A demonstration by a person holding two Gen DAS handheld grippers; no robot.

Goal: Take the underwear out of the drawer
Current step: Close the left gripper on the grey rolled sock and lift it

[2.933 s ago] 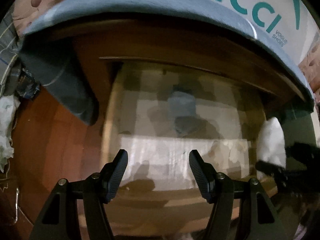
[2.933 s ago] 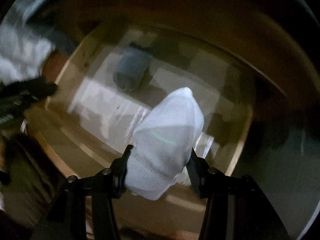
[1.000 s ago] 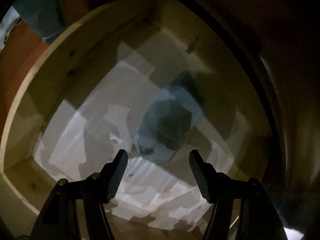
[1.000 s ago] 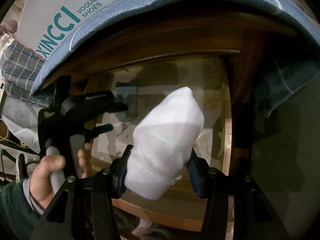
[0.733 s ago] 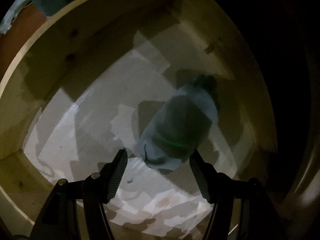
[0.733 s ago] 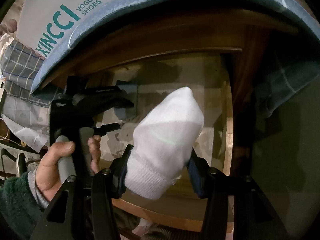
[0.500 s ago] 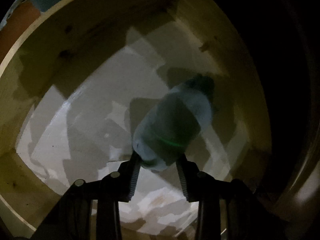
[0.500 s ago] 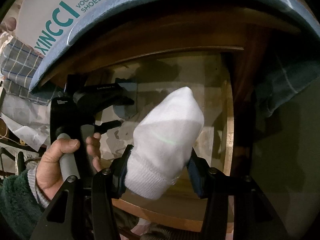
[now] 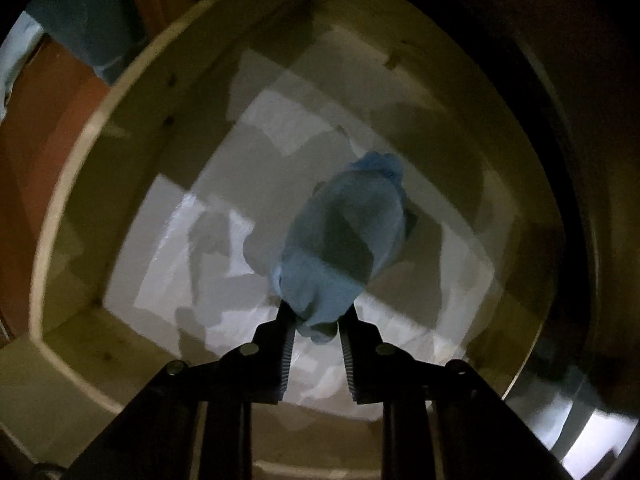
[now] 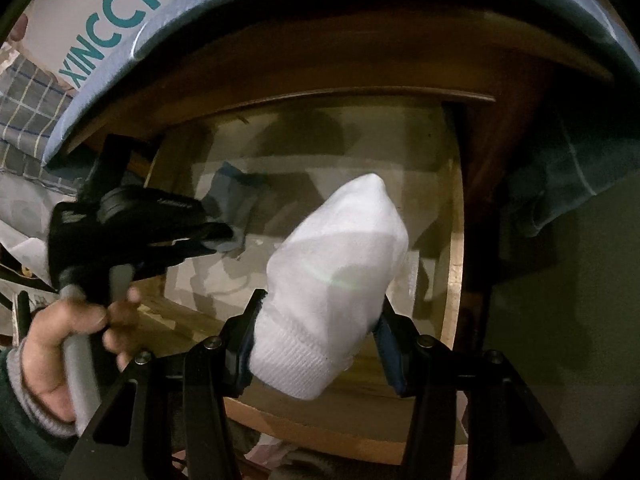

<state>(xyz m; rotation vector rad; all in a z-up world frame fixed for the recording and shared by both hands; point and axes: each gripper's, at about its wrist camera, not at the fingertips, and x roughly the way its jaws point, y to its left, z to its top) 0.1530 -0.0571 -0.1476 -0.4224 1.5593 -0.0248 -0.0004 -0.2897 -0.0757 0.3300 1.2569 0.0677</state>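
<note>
My left gripper (image 9: 316, 320) is shut on a rolled blue garment (image 9: 344, 240) and holds it just above the paper-lined floor of the open wooden drawer (image 9: 80, 184). In the right wrist view the left gripper (image 10: 216, 236) reaches into the drawer (image 10: 452, 280) from the left, with the blue garment (image 10: 228, 196) at its tip. My right gripper (image 10: 316, 332) is shut on a rolled white garment (image 10: 336, 276) and holds it in front of the drawer, outside it.
A blue-edged shoe box lid (image 10: 120, 4) with teal lettering lies on the cabinet top over the drawer. Checked cloth (image 10: 24, 100) lies at the left. A dark blue cloth (image 10: 580, 168) hangs at the right. The drawer's walls enclose the left gripper closely.
My left gripper went down into the drawer, closed on the blue garment and lifted it slightly. My right gripper has stayed in place outside the drawer, holding the white garment.
</note>
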